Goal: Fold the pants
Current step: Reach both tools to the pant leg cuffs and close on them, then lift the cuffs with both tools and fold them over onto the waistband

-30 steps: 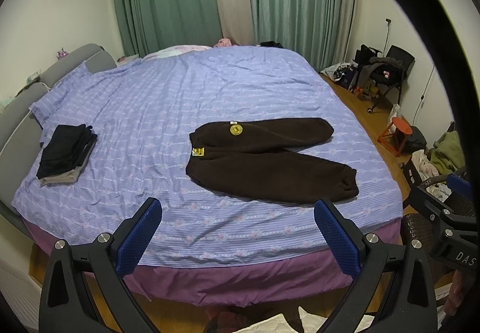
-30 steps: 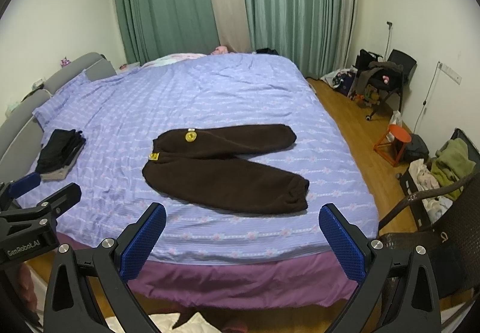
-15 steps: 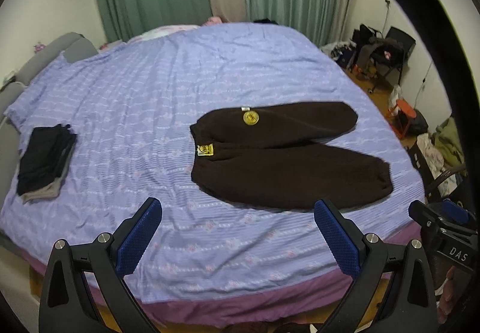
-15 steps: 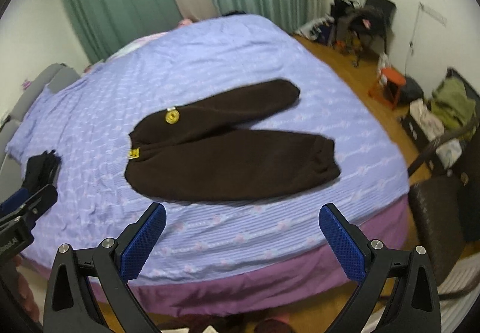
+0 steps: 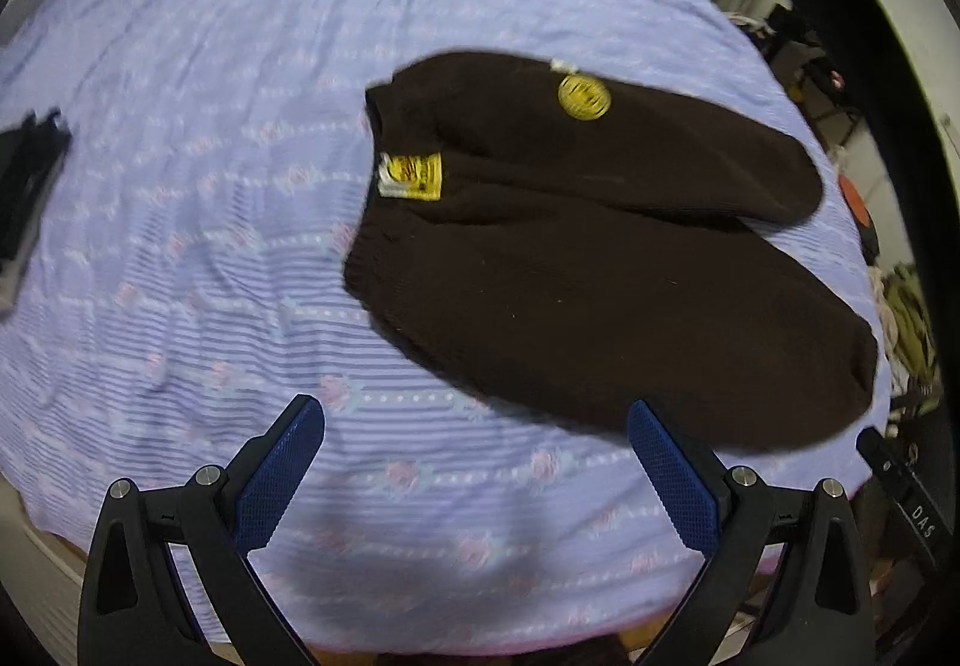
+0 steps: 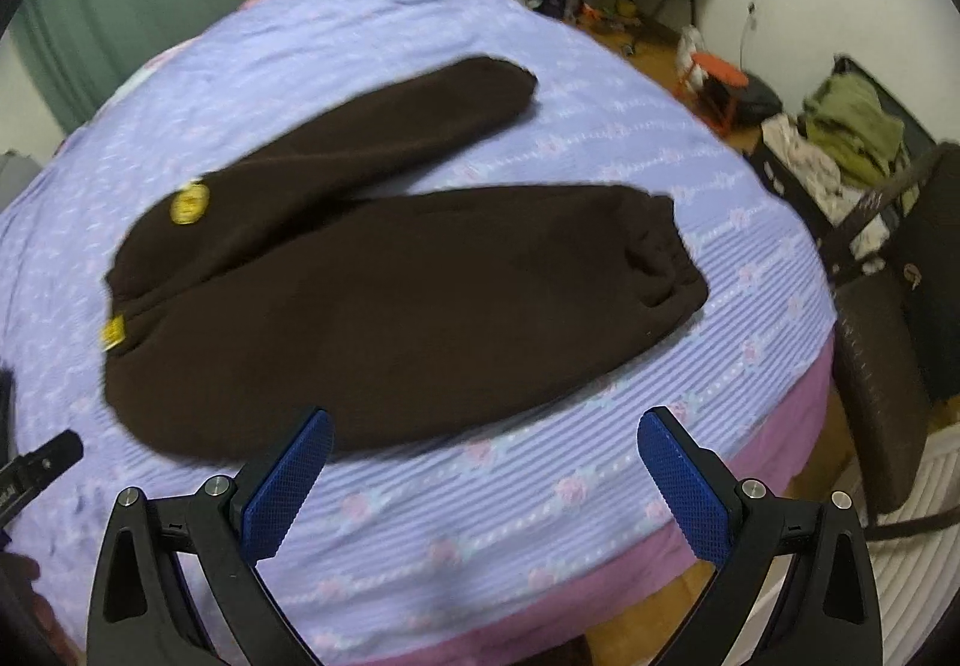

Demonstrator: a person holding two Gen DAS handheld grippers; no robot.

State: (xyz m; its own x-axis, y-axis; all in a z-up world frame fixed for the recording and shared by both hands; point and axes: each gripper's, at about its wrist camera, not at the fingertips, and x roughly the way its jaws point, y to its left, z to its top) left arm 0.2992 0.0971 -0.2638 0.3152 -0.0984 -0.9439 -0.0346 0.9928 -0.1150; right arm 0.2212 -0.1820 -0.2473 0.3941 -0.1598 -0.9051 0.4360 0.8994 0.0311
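Dark brown pants (image 5: 600, 258) spread flat on the bed (image 5: 180, 222), on its lilac striped cover, waistband toward the left, legs splayed to the right in a V, unfolded. Round yellow badge (image 5: 584, 96) near the upper leg's top, rectangular yellow tag (image 5: 413, 176) at the waistband. Left gripper (image 5: 477, 477) above the near edge of the bed, jaws released and wide apart, empty, just short of the lower leg. Right gripper (image 6: 483, 477) likewise spread wide, empty, above the cover just beside the lower leg's near edge (image 6: 384, 318). Dark folded clothes (image 5: 27, 180) at the far left of the bed, well apart from the pants. Orange stool (image 6: 717, 78) on the floor beyond the bed
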